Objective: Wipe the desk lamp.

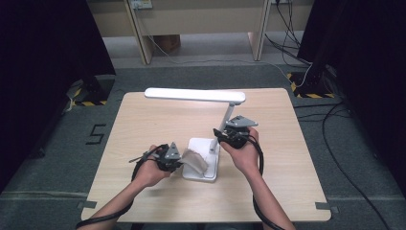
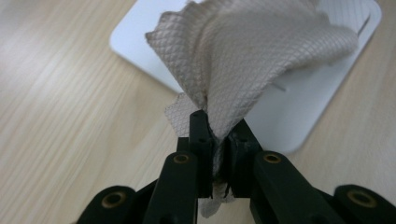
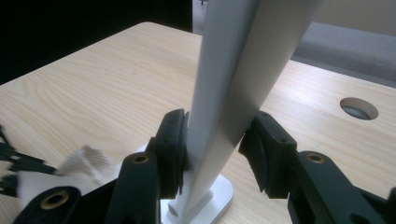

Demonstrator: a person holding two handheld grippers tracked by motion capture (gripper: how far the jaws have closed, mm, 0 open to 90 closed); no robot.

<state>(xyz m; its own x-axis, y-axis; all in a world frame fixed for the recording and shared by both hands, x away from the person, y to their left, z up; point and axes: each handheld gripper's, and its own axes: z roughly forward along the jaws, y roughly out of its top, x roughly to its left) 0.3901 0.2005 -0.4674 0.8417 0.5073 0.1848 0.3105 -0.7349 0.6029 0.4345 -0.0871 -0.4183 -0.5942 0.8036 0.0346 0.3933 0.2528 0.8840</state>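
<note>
On lamp base (image 1: 201, 165): left claw (image 1: 179, 160) clamps cloth (image 1: 195, 159); right claw (image 1: 225, 136) seemingly grips stem (image 1: 223, 122), foot hidden.

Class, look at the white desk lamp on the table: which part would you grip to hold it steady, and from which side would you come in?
Grip the desk lamp by its upright arm, low down near the base, coming from the side away from the cloth. The arm is a flat, narrow slat that fits between two jaws, and holding it low probably resists tipping best.
</note>
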